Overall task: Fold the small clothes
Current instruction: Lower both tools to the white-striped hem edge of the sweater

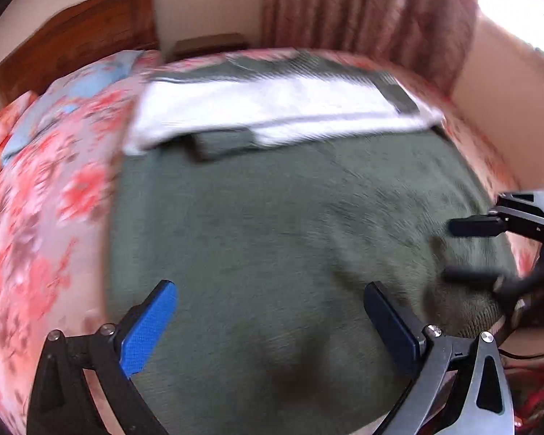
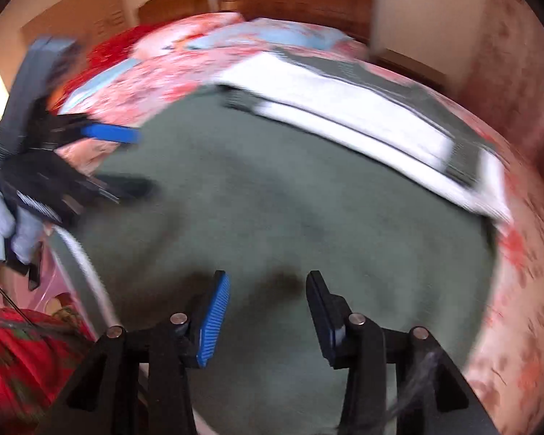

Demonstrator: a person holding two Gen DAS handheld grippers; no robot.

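Both my grippers, left [image 1: 270,302] and right [image 2: 268,291], hang spread and empty over one green cloth [image 1: 272,217], lower frame.

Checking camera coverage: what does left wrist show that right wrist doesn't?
Only the left wrist view shows the patterned curtain and bright window. Only the right wrist view shows a gloved hand on the left gripper's handle and red fabric at the bed's near edge. Both show the green garment spread on the floral bedsheet, the white and grey folded cloth beyond it, the wooden headboard, and both grippers, left gripper and right gripper, open and empty.
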